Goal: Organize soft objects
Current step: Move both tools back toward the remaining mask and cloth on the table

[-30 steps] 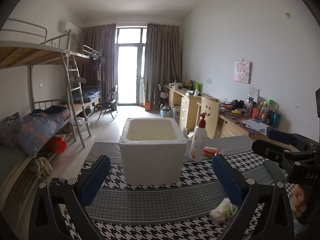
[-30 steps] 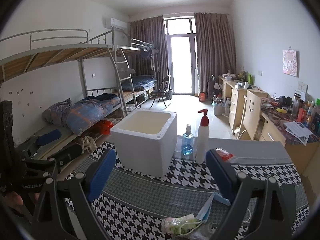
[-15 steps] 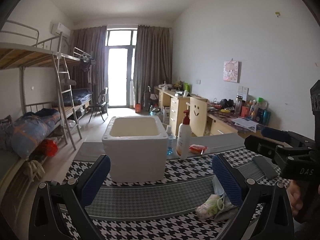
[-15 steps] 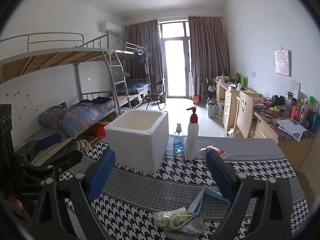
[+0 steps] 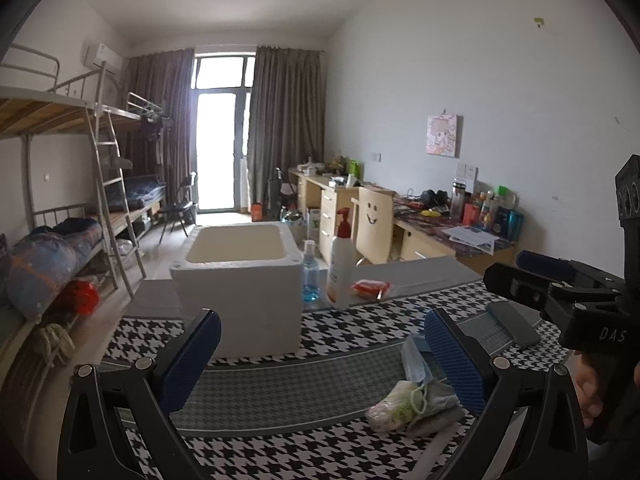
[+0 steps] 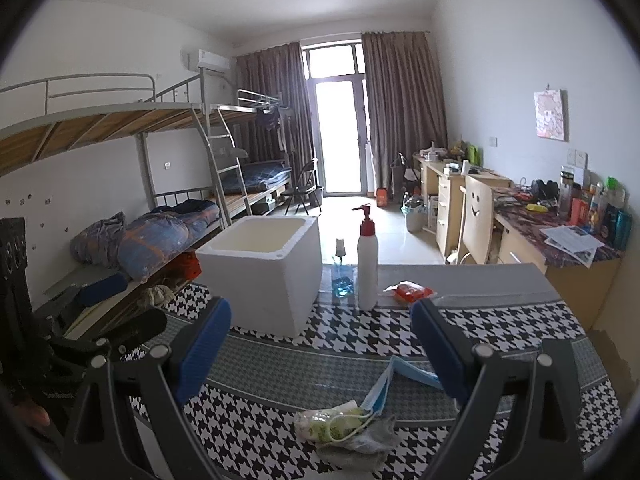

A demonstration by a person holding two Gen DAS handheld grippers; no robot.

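1. A small heap of soft items point(image 6: 346, 426), a blue face mask point(image 6: 394, 380) among them, is seen lying on the houndstooth-covered table point(image 6: 500, 328).
2. Both the left gripper point(image 5: 320, 354) and the right gripper point(image 6: 320, 344) are held above it, jaws wide apart and empty.
3. A white foam box point(image 6: 268, 276) is set farther back, beside a pump bottle point(image 6: 367, 264).

Both tongs farther from foam box point(image 5: 240, 280)
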